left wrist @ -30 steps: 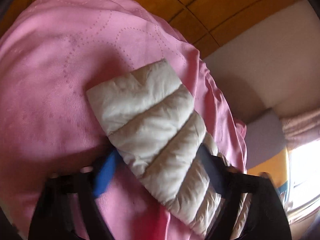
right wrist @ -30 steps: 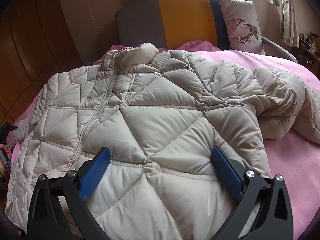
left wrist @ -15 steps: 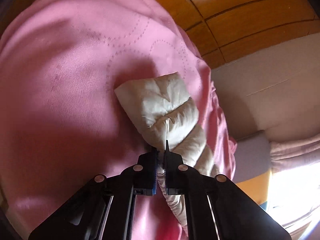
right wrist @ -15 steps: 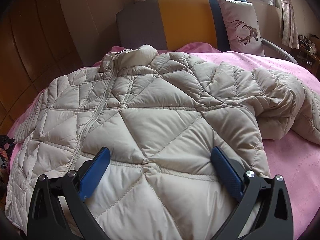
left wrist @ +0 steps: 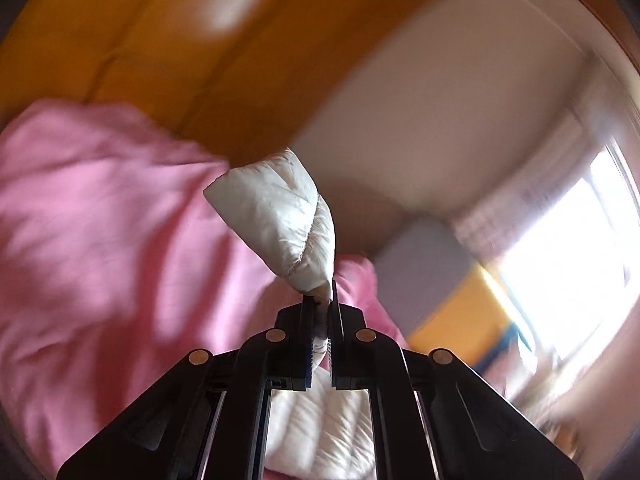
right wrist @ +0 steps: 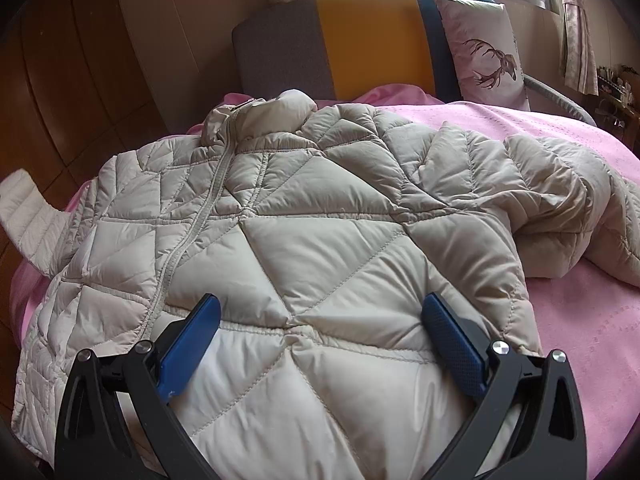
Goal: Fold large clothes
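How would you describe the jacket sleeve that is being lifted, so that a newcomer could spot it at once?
Start at the pink bedspread, where a pale quilted jacket lies zipped, front up. At the picture's left edge one sleeve sticks up off the bed, pinched in the left gripper. The other sleeve lies crumpled on the spread.

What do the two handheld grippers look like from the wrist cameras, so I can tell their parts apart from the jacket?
Both are matte black plastic linkages with round silver pivot pins. The right gripper has long blue textured pads on its fingers. The left gripper shows the same black frame and a thin dark blue pad edge. No cables, markings or sleeves show.
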Tool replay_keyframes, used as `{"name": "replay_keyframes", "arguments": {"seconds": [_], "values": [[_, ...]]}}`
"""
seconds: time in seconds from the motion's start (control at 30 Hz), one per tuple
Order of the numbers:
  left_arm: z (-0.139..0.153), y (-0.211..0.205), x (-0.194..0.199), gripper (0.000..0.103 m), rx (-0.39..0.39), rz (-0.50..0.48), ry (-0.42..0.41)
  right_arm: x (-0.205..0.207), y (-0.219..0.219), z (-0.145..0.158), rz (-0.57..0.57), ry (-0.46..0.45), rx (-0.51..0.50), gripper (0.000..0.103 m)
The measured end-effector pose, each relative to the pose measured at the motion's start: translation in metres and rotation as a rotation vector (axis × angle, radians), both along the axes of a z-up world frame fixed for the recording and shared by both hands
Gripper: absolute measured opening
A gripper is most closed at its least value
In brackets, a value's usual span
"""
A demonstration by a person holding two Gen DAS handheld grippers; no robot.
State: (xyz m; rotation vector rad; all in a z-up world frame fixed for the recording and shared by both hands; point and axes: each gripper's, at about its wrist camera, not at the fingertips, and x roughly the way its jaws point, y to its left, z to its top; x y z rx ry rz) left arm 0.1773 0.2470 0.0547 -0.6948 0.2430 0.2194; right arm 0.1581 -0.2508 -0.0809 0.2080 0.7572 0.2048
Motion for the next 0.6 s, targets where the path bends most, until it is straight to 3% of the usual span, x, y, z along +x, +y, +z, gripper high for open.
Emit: {"name": "replay_keyframes", "arguments": {"seconds": [0.1,0.23,0.53,0.6], "values": [[0.009,-0.058,0.013,0.004,0.102,-0.155,-0.019,0.000,-0.001,0.000,0.000,-0.001,0.001,0.101],[0.001,-0.122,0.035,0.004,0.153,-0.311,0.012,0.000,-0.001,0.000,0.001,-0.002,0.005,0.101],[-0.045,-0.262,0.080,0.004,0.319,-0.632,0.138,0.001,-0.001,0.000,0.004,-0.004,0.019,0.101],[-0.060,-0.293,0.088,0.004,0.395,-0.701,0.174,0.001,-0.001,-0.001,0.004,-0.004,0.019,0.101]]}}
